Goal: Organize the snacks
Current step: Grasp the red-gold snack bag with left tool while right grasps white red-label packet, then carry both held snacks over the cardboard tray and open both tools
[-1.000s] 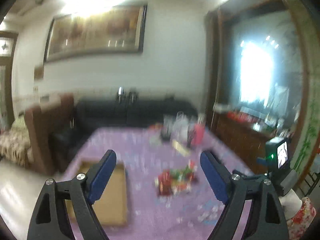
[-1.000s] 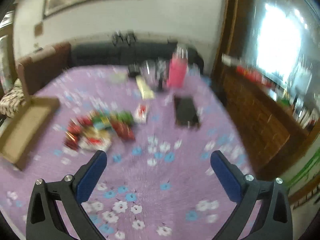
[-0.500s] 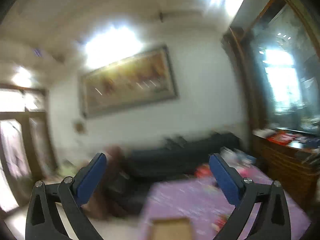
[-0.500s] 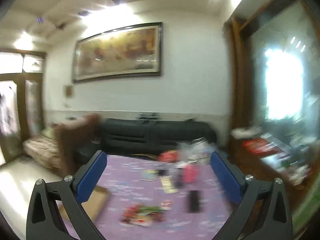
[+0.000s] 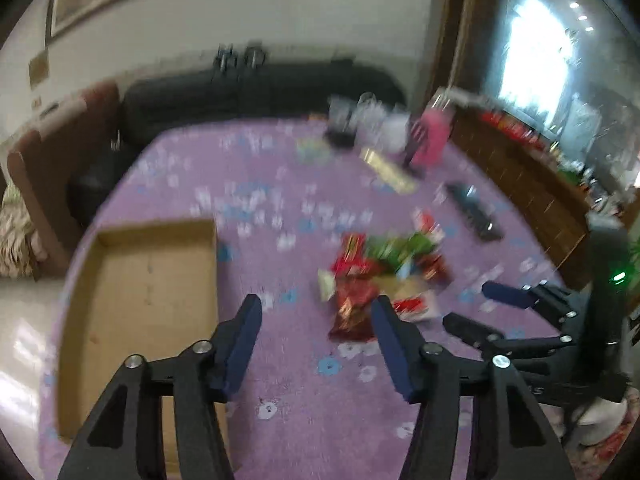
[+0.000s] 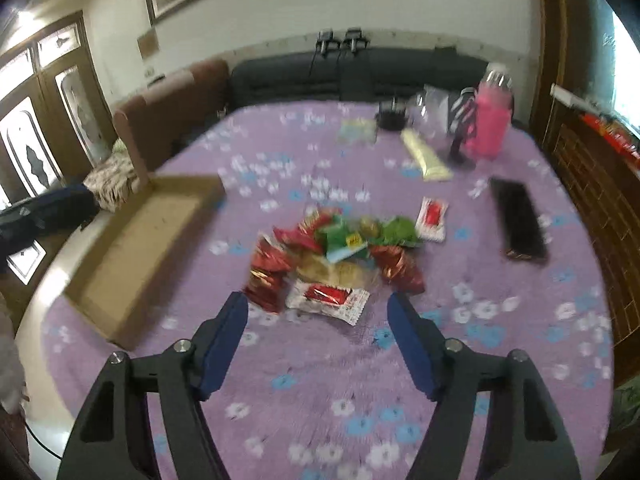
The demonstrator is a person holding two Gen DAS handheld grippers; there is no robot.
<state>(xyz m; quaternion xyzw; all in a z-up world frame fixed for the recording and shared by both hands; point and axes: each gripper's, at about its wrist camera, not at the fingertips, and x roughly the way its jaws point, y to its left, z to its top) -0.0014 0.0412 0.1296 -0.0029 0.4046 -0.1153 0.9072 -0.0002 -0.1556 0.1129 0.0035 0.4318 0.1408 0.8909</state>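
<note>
In the middle of the purple flowered tablecloth a heap of snack packets is seen, red, green and white wrappers overlapping. The nearest, a white-and-red packet, lies flat with its long axis running across the right wrist view, its crimped ends pointing left and right. To the left of the heap, well apart, an empty cardboard box is laid open-side up, its long axis running away from the cameras.

The right gripper is held just short of the white-and-red packet; its jaws have just been closing, are parted, and nothing is between them. The left gripper is poised between box and heap, jaws likewise just narrowed, parted and empty.

The step in hand is judged to be the first pick. It would be done well if one packet at the heap's edge were singled out, the fingers set across its short side and lowered until both pads bracket the wrapper, so neighbours are not dragged. A pink bottle and a black remote-like object beyond the heap should be left undisturbed.
</note>
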